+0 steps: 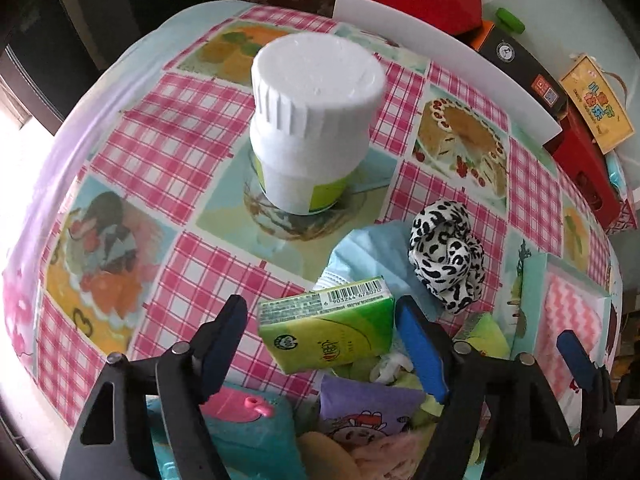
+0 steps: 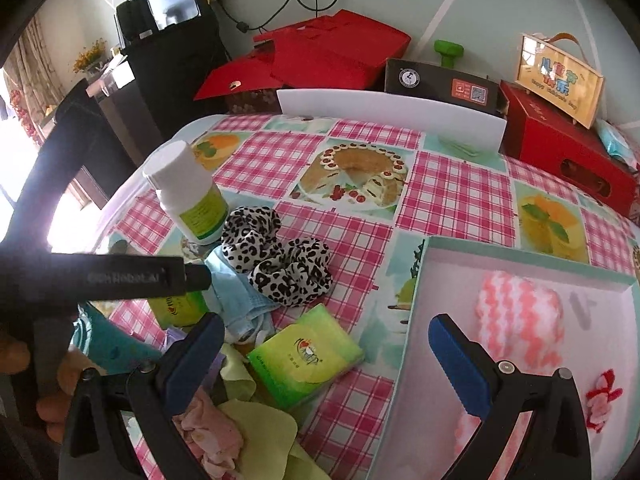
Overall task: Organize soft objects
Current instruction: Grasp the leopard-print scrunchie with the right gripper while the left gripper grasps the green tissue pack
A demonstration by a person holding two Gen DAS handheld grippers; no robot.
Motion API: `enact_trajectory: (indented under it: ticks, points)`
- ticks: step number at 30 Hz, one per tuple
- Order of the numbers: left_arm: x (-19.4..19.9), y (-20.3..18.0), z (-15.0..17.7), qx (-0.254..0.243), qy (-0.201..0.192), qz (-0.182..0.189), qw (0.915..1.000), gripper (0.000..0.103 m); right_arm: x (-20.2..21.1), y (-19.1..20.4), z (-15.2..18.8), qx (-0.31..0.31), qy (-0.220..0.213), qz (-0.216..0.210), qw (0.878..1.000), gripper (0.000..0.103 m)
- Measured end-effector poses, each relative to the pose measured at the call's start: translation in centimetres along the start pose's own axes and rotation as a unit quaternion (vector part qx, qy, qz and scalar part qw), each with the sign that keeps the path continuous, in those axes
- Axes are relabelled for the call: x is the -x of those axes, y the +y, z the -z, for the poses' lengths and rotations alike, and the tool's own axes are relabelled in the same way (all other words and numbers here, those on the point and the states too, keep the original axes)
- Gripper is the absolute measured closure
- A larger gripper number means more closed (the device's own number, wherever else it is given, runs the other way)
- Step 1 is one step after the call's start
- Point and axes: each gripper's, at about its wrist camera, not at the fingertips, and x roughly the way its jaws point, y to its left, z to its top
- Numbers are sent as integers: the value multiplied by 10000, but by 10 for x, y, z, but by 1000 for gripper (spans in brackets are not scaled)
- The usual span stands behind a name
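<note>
Fingers (image 1: 420,348) of left gripper (image 1: 320,344) spread around green tissue pack (image 1: 326,324), not clamped. Pack tilted above soft pile near leopard scrunchie (image 1: 446,256). Right gripper (image 2: 332,356) open over tray (image 2: 520,256) edge.

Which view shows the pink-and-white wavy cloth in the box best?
The right wrist view: the pink-and-white cloth lies in plain sight inside the shallow box, partly behind the right gripper. The left wrist view catches it only squeezed at the right edge.
</note>
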Motion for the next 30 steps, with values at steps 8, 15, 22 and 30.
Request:
enact_trajectory:
  ticks: [8,15,22,30]
  points:
    - [2,6,-1,108,-123,262,9995,36,-13,-1,-5,-1,76,24,10000,0]
    - [14,17,0,165,-250,481,9984,36,-17,4,-12,73,47,29,10000,0]
    - [28,28,1,252,-366,689,9966,36,-29,12,-16,208,94,-11,9997,0]
    - [48,44,0,366,-632,835,9938,36,-42,18,-23,248,101,-46,9996,0]
